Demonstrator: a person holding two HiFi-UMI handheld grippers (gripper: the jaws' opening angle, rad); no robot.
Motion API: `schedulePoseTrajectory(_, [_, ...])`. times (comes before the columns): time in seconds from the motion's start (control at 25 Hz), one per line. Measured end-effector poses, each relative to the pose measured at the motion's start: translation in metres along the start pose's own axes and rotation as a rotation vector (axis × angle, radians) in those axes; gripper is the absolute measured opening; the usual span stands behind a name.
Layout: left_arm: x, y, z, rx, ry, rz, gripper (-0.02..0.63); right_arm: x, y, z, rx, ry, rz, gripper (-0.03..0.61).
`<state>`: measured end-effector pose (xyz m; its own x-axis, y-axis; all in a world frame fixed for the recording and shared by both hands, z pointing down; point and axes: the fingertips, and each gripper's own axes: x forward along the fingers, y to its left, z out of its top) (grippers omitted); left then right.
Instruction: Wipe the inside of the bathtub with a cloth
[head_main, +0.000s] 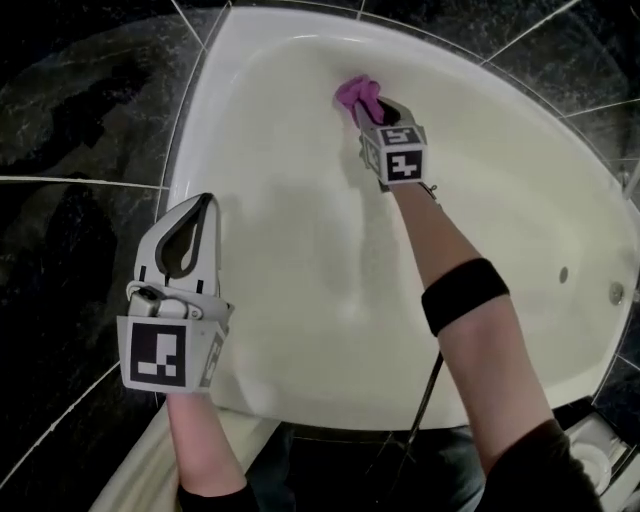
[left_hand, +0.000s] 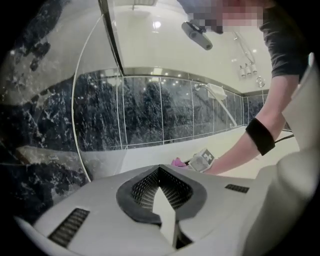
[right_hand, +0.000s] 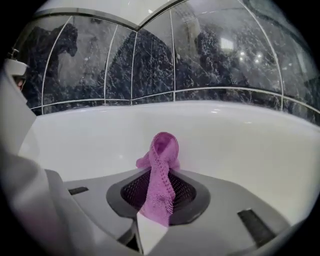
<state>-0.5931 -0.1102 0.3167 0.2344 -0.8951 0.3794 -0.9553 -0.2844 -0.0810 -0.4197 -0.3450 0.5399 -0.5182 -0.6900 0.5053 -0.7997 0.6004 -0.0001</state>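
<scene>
**Bathtub** (head_main: 300, 330) – white corner tub with a glossy, bare inside and broad curved walls. It fills most of the head view.

**Tiles** (head_main: 80, 120) – dark marbled tiles with pale joints, surrounding the tub rim on the left and at the back.

**Left gripper** (head_main: 207, 203) – held over the near left rim, well apart from the work. Its jaws are together with nothing between them.

**Right gripper** (head_main: 376, 108) – reached across to the far inner wall of the tub on an outstretched arm. Its jaws are clamped on the cloth.

**Cloth** (head_main: 355, 94) – small, pink and knitted. It is pinched through its middle, and a folded loop stands out past the jaw tips at the far wall below the back rim. Whether the loop is pressing on the enamel cannot be told.

Handling, as a judgement:
- The cloth looks light, soft and limp, not fragile.
- It should drag easily over the slick enamel, but it may bunch up or slip out of the jaws.
- The best hold is a bunched fold deep between the pads, with a free wad left ahead to meet the surface.
</scene>
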Motion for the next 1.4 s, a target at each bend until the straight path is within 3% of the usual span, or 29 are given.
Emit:
schedulePoseTrajectory(0.28, [0.002,0.012,-0.014,0.027,0.001,0.005,-0.003,0.049,0.041,0.006,-0.083,-0.005,0.083,0.110])
schedulePoseTrajectory(0.56, [-0.008,0.021,-0.020,-0.030,-0.013,0.031,-0.003,0.017,0.157,-0.005,-0.196,-0.007,0.349,0.101])
schedulePoseTrajectory(0.8, [-0.022,0.010,-0.016,-0.054,0.009,0.044,-0.003,-0.060,0.262,-0.054,-0.279,0.039,0.644,0.104])
schedulePoseTrajectory(1.08, [-0.039,-0.019,-0.008,-0.068,0.022,0.039,-0.003,-0.167,0.354,-0.124,-0.372,0.154,0.947,0.106])
schedulePoseTrajectory(1.4, [-0.064,-0.030,0.018,-0.075,0.029,0.065,-0.003,-0.259,0.387,-0.169,-0.344,0.308,1.160,0.103])
